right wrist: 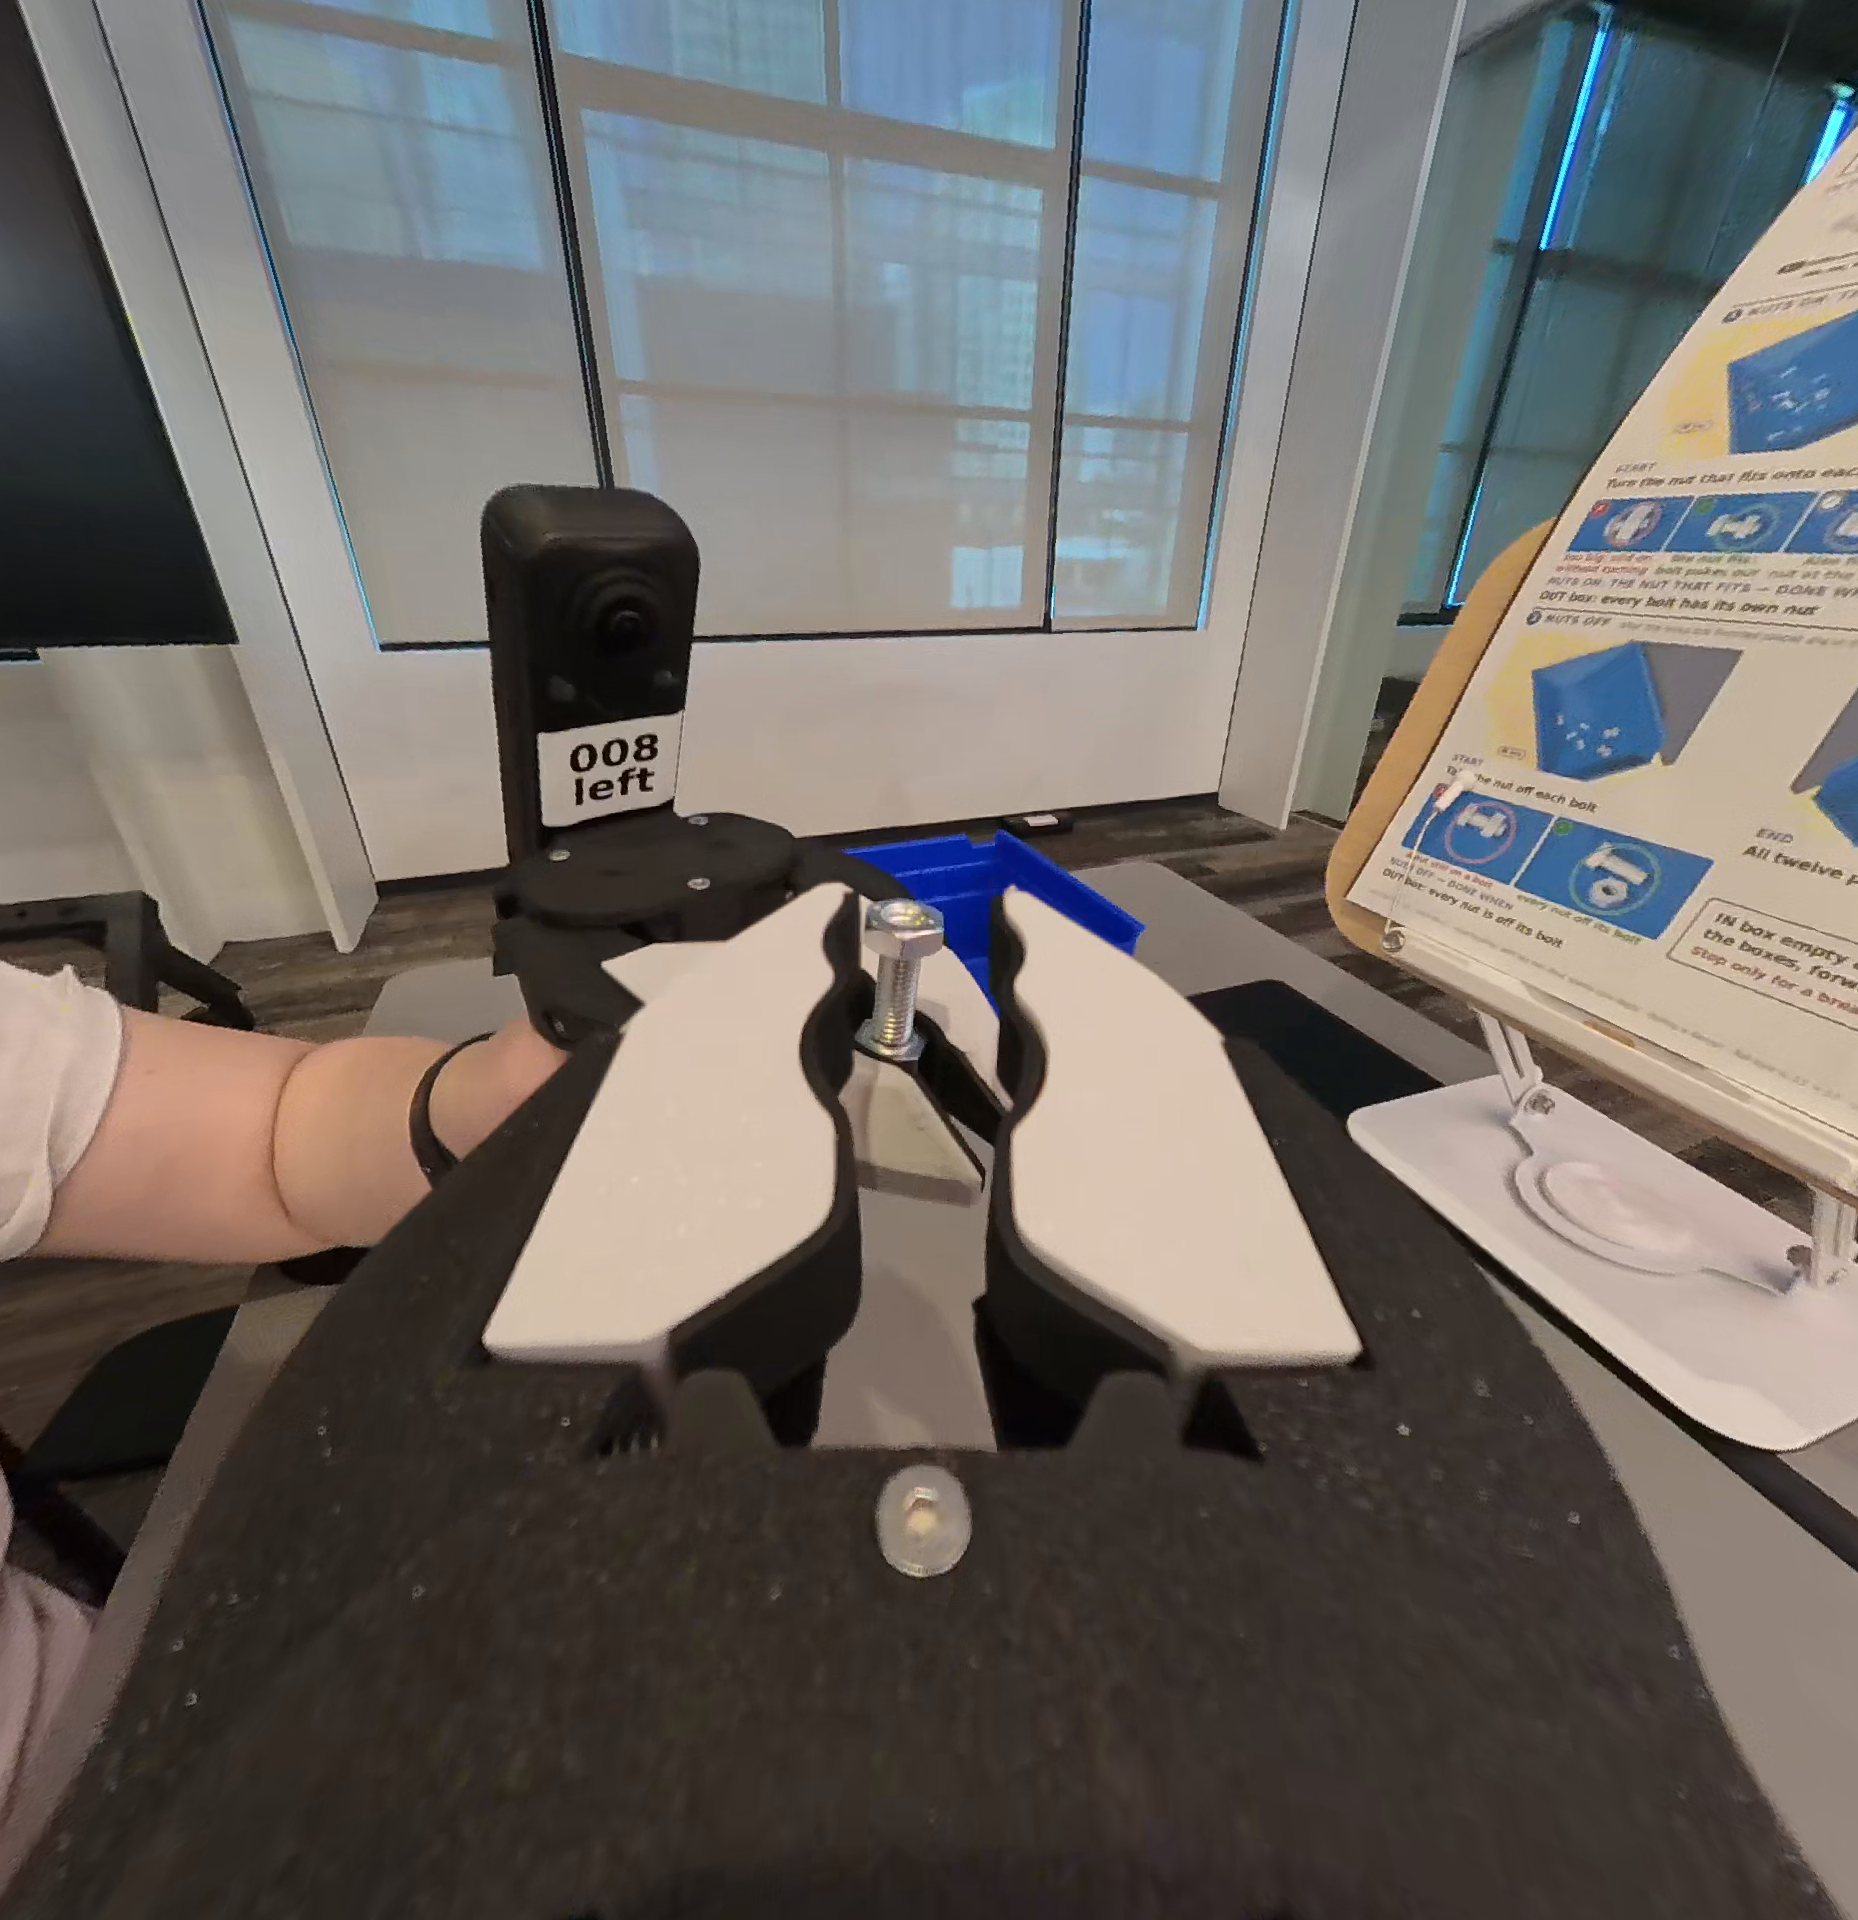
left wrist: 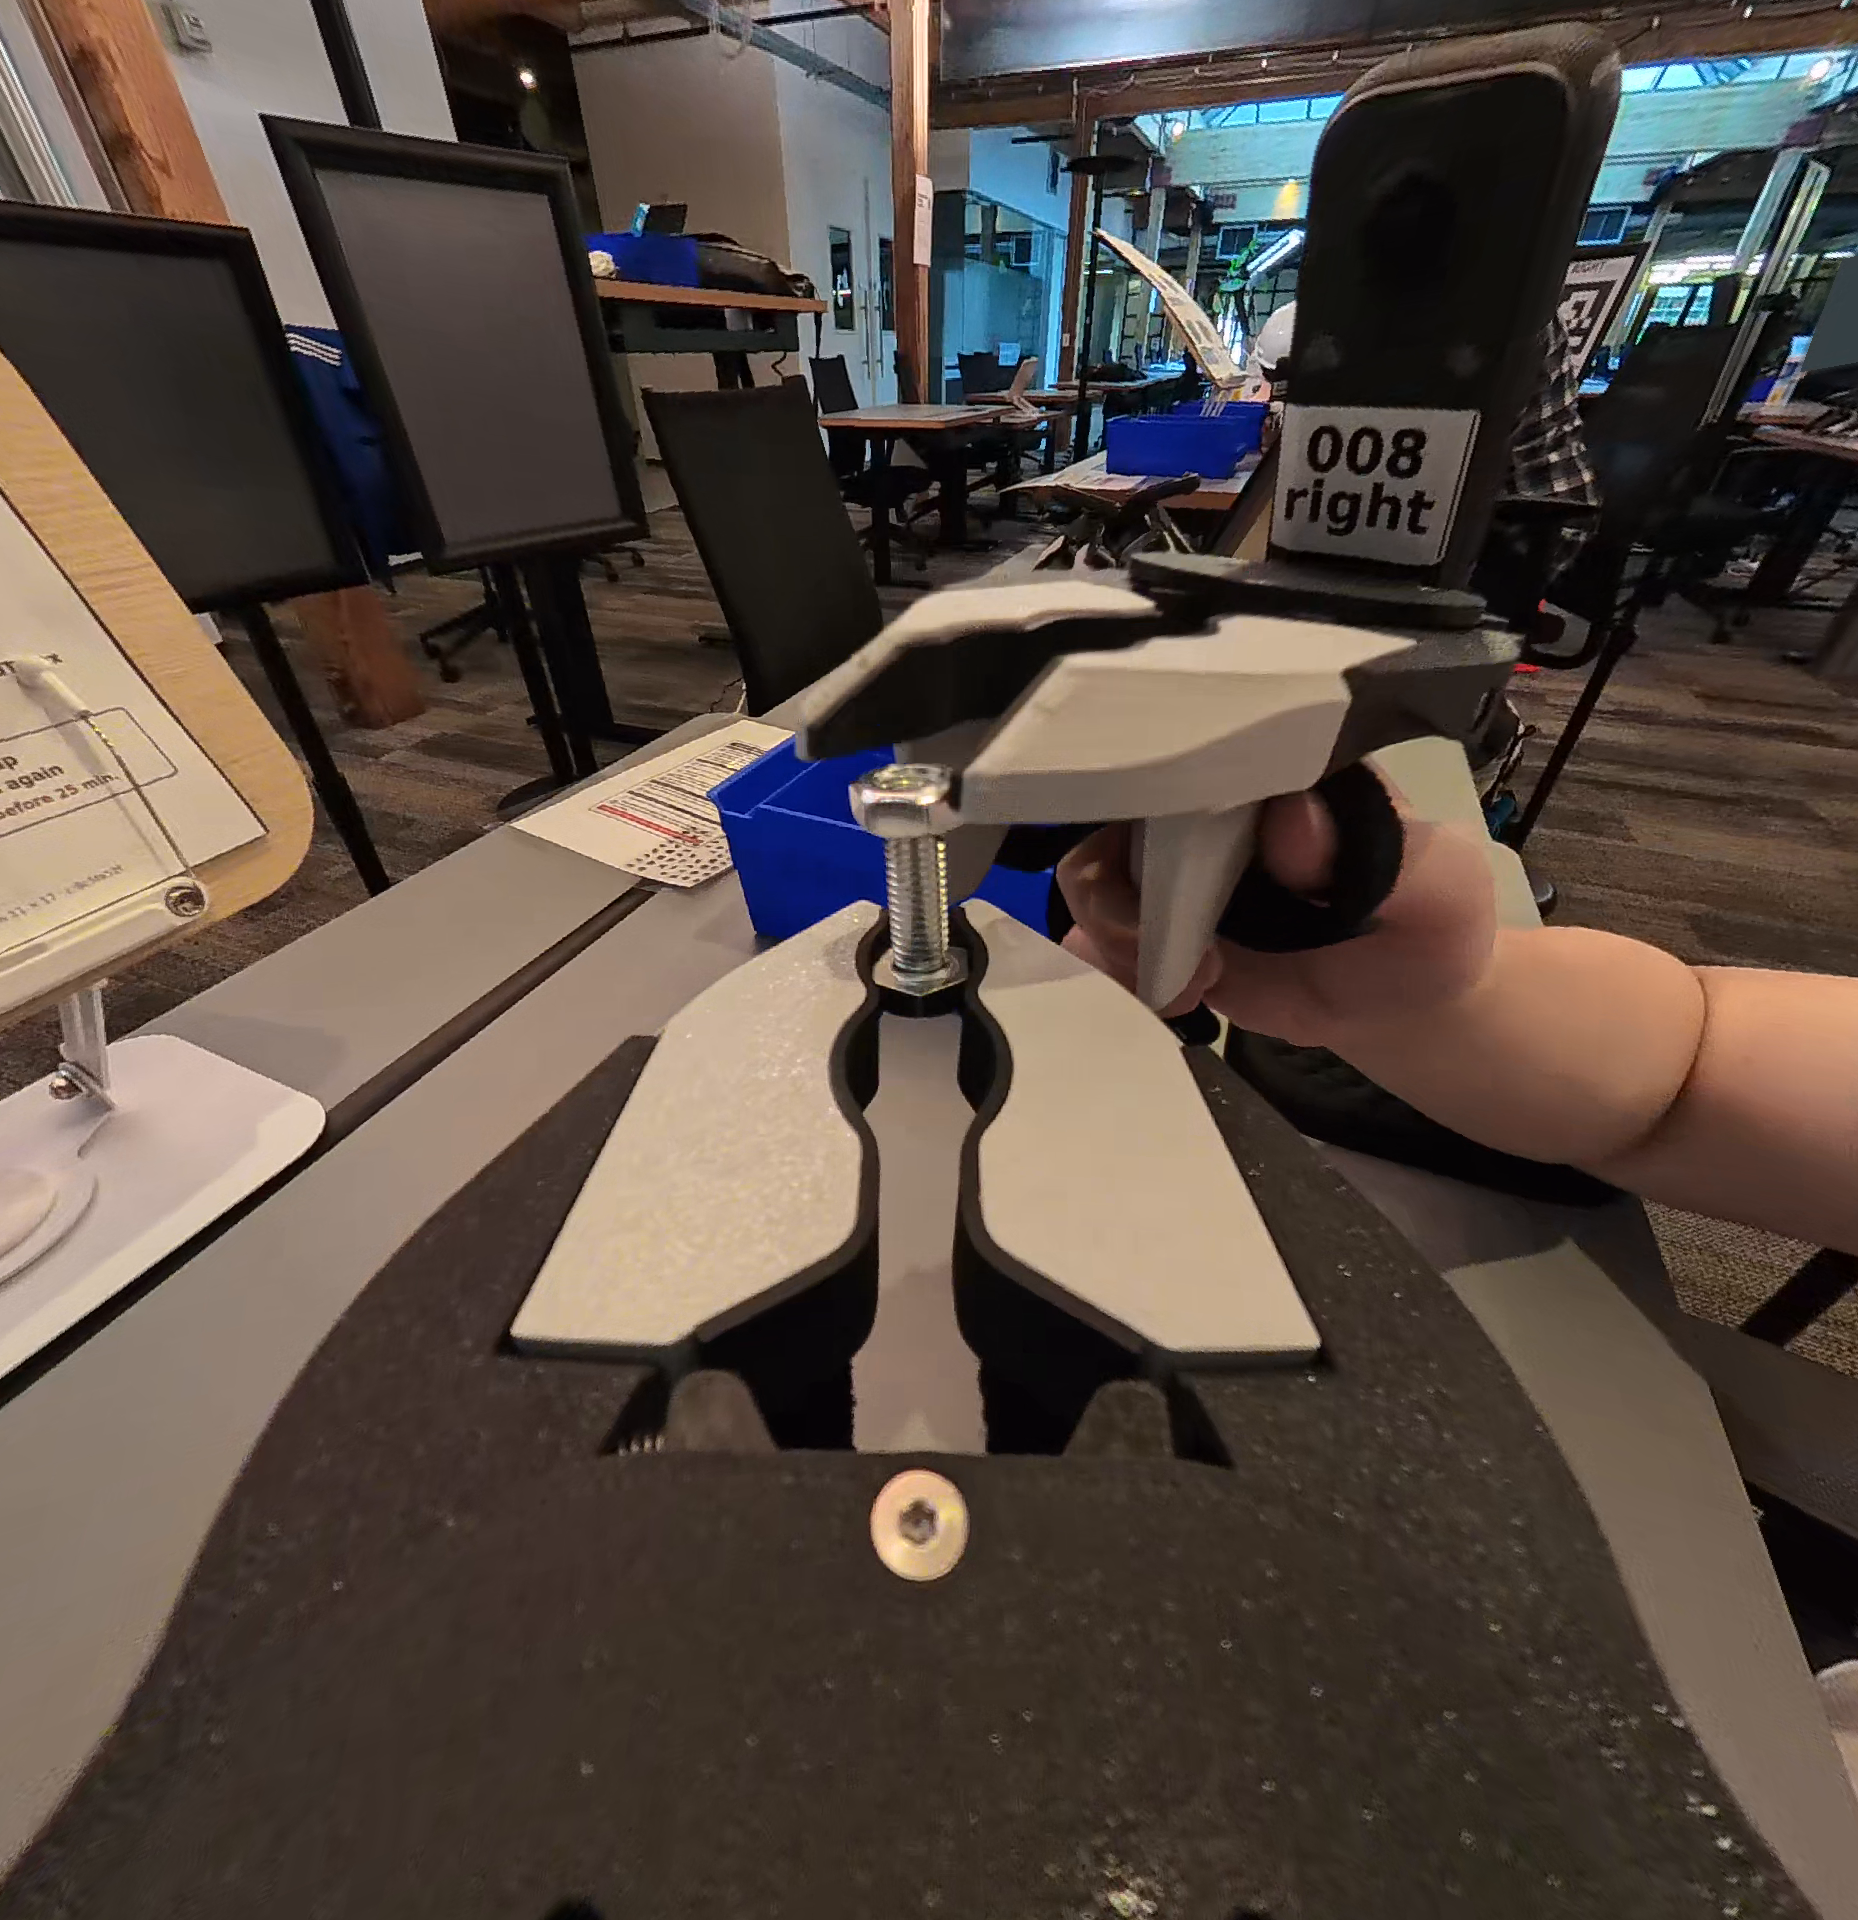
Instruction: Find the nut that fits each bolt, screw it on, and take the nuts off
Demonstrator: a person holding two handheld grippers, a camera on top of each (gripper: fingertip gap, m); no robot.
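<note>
Grey counter lay below; left tool clamped the nut, right tool stood apart around the hard, slick bolt, best held by its head.

Bright even daylight from windows; soft shadows; strong fisheye bending at edges; slight blur.
</note>
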